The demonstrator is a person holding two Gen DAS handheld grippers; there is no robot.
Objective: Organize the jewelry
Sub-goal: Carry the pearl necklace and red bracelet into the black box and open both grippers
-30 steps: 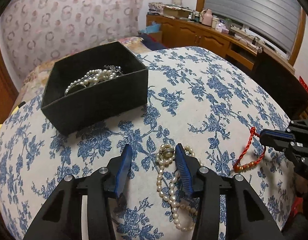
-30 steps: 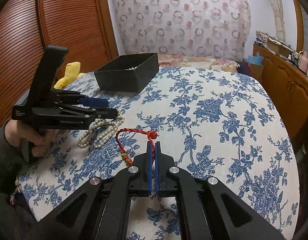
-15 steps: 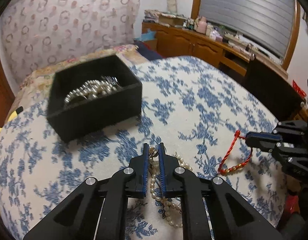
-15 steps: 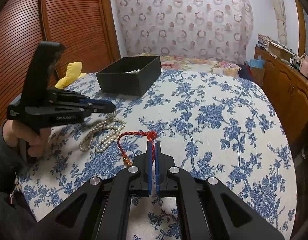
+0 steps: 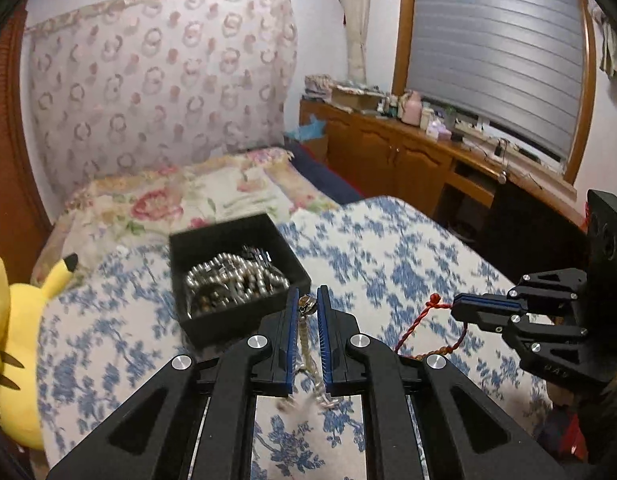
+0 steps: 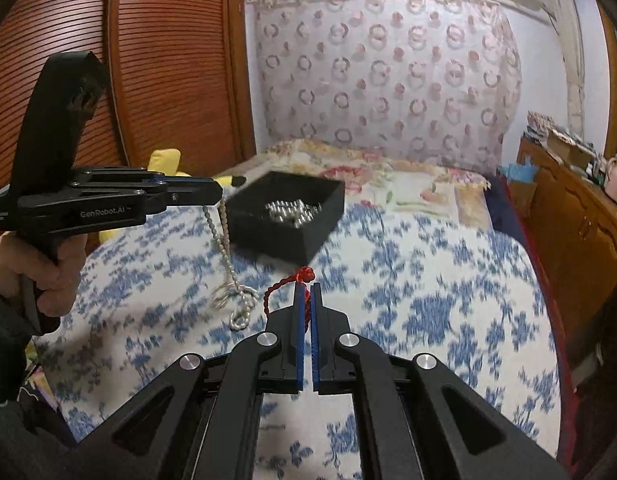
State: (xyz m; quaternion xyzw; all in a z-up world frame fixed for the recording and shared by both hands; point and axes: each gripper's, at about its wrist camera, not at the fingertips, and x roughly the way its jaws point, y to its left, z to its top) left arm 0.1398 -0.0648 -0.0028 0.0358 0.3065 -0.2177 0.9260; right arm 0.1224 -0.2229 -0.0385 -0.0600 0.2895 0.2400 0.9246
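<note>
My left gripper (image 5: pixel 307 294) is shut on the clasp end of a pearl necklace (image 5: pixel 306 344), whose strands hang from the tips to the bedspread; the same necklace (image 6: pixel 228 264) dangles from that left gripper (image 6: pixel 218 192) in the right wrist view. The right gripper (image 6: pixel 306 286) is shut on a red cord bracelet (image 6: pixel 282 284) with a knot at the tips; from the left wrist view that bracelet (image 5: pixel 418 326) hangs below the right gripper (image 5: pixel 454 306). A black open box (image 5: pixel 236 276) holding pearl strands sits just beyond both, also seen as the box (image 6: pixel 288 216) ahead.
A blue-flowered bedspread (image 5: pixel 388 256) covers the bed. A yellow plush toy (image 5: pixel 12 344) lies at the left edge. Wooden cabinets (image 5: pixel 408 160) with clutter run along the right under a shuttered window. A hand (image 6: pixel 40 276) holds the left gripper's handle.
The left gripper closed on the pearl necklace and lifted it off the bedspread. The right gripper rose too, carrying the red bracelet. Both now hang nearer the black box.
</note>
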